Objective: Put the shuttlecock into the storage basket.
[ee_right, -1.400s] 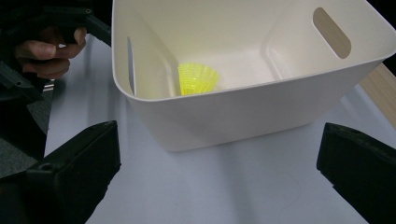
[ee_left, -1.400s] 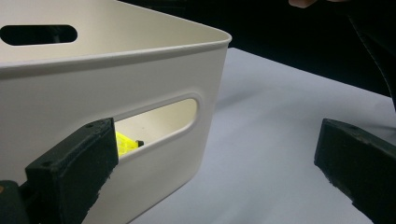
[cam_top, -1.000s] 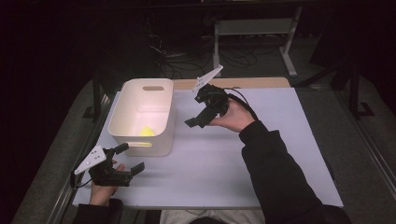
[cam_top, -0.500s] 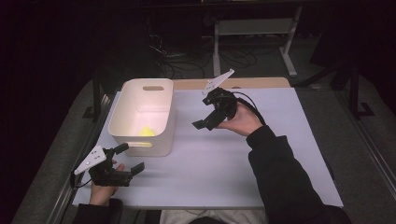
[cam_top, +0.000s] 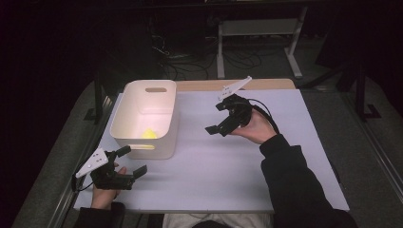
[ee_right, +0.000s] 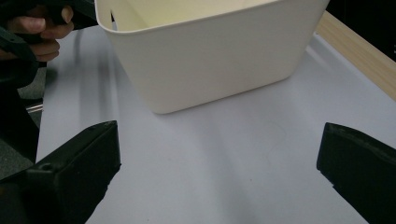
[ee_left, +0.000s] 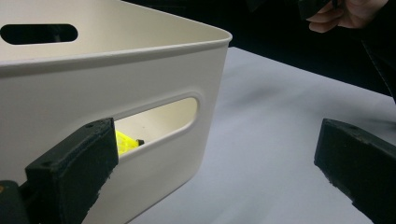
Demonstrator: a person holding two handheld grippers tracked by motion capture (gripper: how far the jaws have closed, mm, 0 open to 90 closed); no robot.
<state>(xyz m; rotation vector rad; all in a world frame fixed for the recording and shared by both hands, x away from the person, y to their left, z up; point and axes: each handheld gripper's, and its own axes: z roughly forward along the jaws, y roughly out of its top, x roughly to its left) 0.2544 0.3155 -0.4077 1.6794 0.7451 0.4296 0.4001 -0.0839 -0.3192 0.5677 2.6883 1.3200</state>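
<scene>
A cream plastic bin [cam_top: 146, 118] with handle slots stands on the left part of the white table [cam_top: 247, 166]. A small yellow object [cam_top: 149, 134] lies on its floor, and the same yellow object [ee_left: 122, 141] shows through the near slot in the left gripper view. My left gripper [cam_top: 129, 161] rests open near the front left corner, just in front of the bin [ee_left: 116, 93], with nothing between its jaws. My right gripper [cam_top: 221, 118] hovers open and empty over the table's middle, to the right of the bin [ee_right: 210, 51].
A wooden strip [cam_top: 228, 84] runs along the table's far edge. Behind it on the dark floor are cables and a white metal stand [cam_top: 256, 42]. Dark frame rails flank the table on both sides.
My right gripper has drifted to the right, away from the bin, over the last second. The left gripper has stayed put.
</scene>
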